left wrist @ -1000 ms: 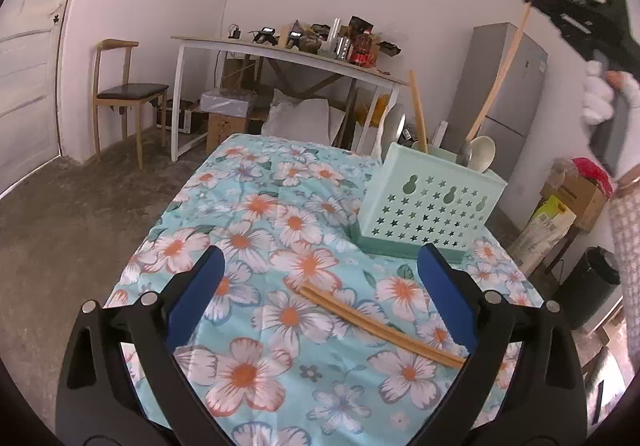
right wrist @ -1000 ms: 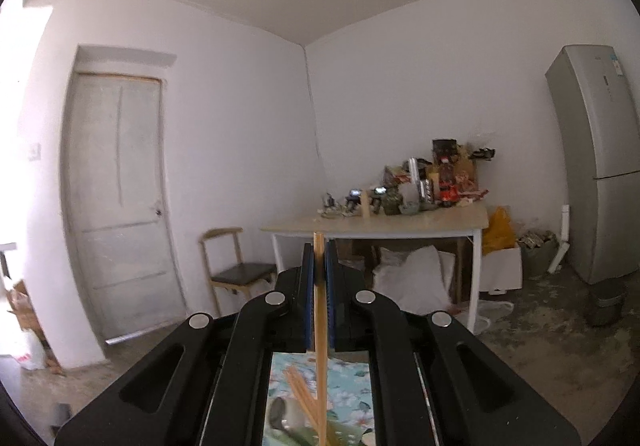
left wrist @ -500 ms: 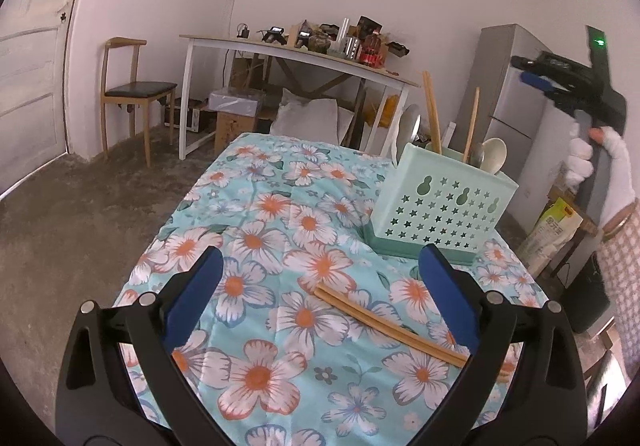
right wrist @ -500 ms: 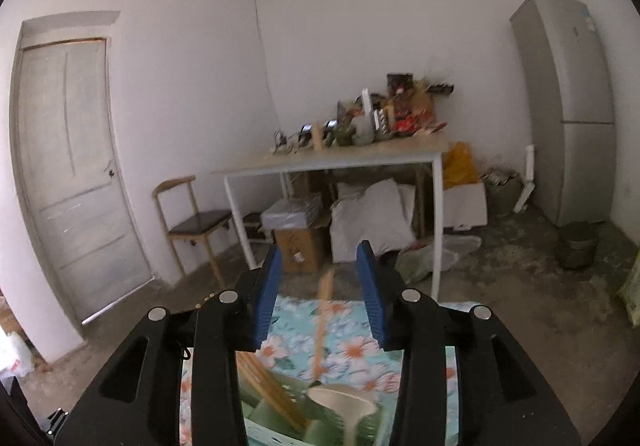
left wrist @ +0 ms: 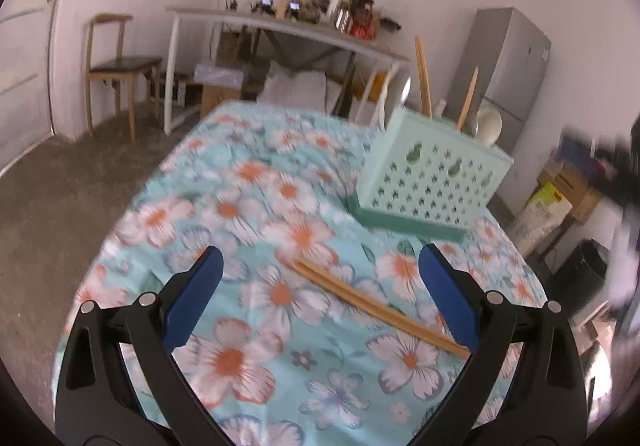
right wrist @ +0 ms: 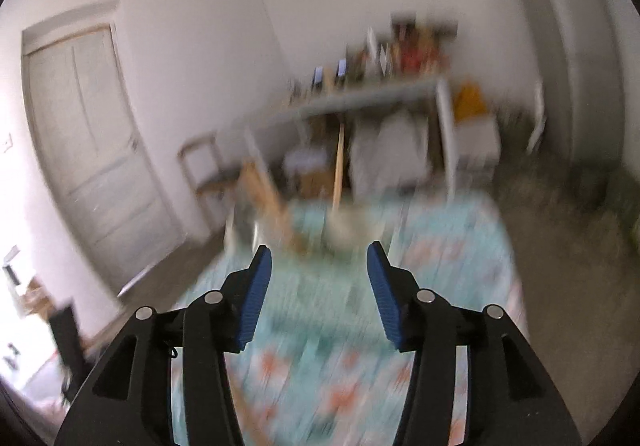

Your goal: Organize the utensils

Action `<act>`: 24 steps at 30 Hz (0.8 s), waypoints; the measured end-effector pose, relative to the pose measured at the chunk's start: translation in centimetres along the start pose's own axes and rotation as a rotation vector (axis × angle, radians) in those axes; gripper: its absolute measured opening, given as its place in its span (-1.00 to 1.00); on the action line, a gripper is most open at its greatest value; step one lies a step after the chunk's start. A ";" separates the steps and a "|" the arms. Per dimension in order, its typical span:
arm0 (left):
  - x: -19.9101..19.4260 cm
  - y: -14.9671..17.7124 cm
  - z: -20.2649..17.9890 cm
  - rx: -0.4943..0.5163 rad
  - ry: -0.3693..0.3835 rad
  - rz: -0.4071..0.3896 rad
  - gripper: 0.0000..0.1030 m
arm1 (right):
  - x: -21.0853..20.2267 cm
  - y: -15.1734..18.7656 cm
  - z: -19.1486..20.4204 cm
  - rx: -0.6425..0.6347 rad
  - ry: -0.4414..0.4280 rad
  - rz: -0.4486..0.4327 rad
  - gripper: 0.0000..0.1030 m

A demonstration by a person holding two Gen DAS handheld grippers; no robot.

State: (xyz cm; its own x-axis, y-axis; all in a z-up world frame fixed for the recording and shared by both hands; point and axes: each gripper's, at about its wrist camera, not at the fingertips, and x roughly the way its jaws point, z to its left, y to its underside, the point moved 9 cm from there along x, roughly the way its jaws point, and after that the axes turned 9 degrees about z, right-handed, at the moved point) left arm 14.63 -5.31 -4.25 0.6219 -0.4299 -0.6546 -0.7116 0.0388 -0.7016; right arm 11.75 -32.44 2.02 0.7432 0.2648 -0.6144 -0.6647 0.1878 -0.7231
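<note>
A pair of wooden chopsticks [left wrist: 372, 310] lies on the floral tablecloth [left wrist: 248, 206], between and just beyond the fingers of my left gripper [left wrist: 318, 266], which is open and empty. Behind them stands a mint utensil caddy [left wrist: 432, 178] holding wooden sticks [left wrist: 423, 76] and a white spoon [left wrist: 489, 126]. My right gripper [right wrist: 318, 258] hangs above the cloth, its jaws opening with nothing between them; the caddy [right wrist: 316, 230] with its sticks is a blur ahead of it. A blurred hand [left wrist: 624, 270] with that gripper shows at the right edge of the left wrist view.
A white table [left wrist: 288, 30] loaded with clutter stands against the back wall, with a wooden chair [left wrist: 116, 62] to its left and a grey fridge [left wrist: 508, 70] to its right. Boxes [left wrist: 560, 194] and a black bin [left wrist: 580, 270] sit on the floor at the right.
My right gripper let go of the wooden stick into the caddy, opened, and dropped toward the table. My left gripper moved slightly closer to the chopsticks.
</note>
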 end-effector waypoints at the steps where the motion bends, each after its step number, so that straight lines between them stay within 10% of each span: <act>1: 0.4 0.3 -0.2 -0.003 0.012 0.021 0.84 | 1.5 2.9 -0.2 0.025 0.006 0.067 -0.05; 6: 2.9 2.4 -1.3 -0.075 0.136 0.173 0.83 | 4.9 10.0 -0.9 0.169 -0.051 0.223 -0.05; 13: 5.9 4.6 -2.2 -0.263 0.322 0.323 0.09 | 4.5 11.2 -0.7 0.171 -0.063 0.242 -0.05; 24: 7.7 4.8 -1.0 -0.457 0.432 0.333 -0.55 | 4.7 11.4 -0.1 0.179 -0.093 0.245 -0.05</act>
State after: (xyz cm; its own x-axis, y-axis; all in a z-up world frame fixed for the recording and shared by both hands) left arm 15.73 -9.33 -12.38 0.2296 -0.7841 -0.5766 -0.9660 -0.1114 -0.2333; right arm 7.73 -29.15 -9.14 0.5546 0.4067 -0.7260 -0.8321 0.2688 -0.4851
